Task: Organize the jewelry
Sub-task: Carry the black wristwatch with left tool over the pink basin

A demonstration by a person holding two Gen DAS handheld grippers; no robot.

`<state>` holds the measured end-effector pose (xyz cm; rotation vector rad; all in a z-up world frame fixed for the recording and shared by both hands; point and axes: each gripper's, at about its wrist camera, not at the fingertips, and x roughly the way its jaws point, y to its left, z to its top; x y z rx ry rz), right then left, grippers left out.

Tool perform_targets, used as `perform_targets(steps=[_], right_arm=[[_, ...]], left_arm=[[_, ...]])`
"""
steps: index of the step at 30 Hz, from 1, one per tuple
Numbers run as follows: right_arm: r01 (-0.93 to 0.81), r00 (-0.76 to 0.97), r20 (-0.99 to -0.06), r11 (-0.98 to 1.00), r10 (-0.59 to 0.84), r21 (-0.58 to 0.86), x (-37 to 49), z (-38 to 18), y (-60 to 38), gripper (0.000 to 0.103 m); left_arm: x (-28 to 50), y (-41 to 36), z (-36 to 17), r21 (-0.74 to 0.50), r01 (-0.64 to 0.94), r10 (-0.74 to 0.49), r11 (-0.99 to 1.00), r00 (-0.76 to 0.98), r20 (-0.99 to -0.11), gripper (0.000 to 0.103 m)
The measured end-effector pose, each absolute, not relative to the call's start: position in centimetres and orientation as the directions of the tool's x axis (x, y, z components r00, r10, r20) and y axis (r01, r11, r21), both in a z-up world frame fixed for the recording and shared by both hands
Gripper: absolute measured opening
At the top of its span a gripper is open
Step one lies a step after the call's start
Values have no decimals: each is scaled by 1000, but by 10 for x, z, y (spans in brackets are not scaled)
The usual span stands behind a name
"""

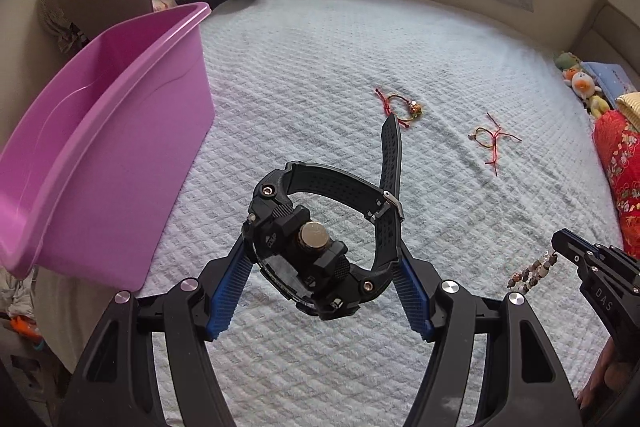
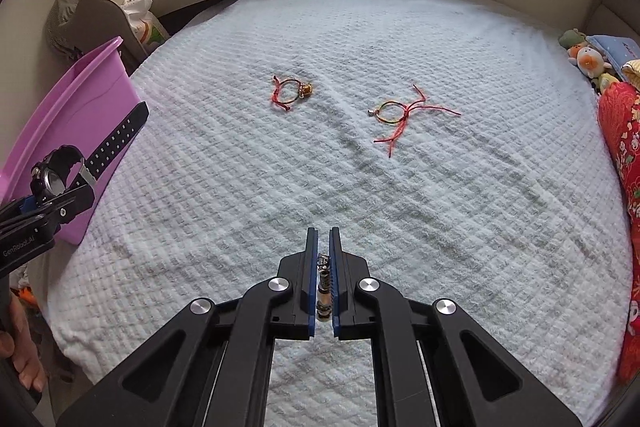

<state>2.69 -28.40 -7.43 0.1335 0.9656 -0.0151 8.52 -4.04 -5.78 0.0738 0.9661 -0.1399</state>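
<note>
I've got the black watch wedged across my left gripper, jaws standing wide because the case and strap loop fill the gap, and it hangs clear of the bedspread beside the purple bin (surely where it belongs). My right gripper is pinched nearly shut on a beaded bracelet, lifted off the bedspread. Two red string bracelets lie apart farther out, unsorted.
</note>
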Motion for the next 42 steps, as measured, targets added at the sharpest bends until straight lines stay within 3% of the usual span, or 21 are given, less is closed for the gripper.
perform_targets(steps=[14, 26, 34, 42], right_arm=[[-94, 596, -790, 989, 145, 111, 55, 28, -262, 5], [-278, 637, -712, 950, 295, 145, 105, 114, -160, 5], [-319, 640, -681, 929, 357, 188, 145, 142, -53, 5], [-350, 588, -710, 913, 388, 210, 186, 128, 47, 5]], left_arm=[[76, -15, 38, -36, 2, -30, 999, 592, -805, 66], [89, 68, 115, -6, -90, 54, 996, 644, -763, 66], [119, 150, 121, 1, -85, 55, 996, 644, -763, 66], [152, 221, 90, 16, -33, 33, 999, 594, -804, 66]])
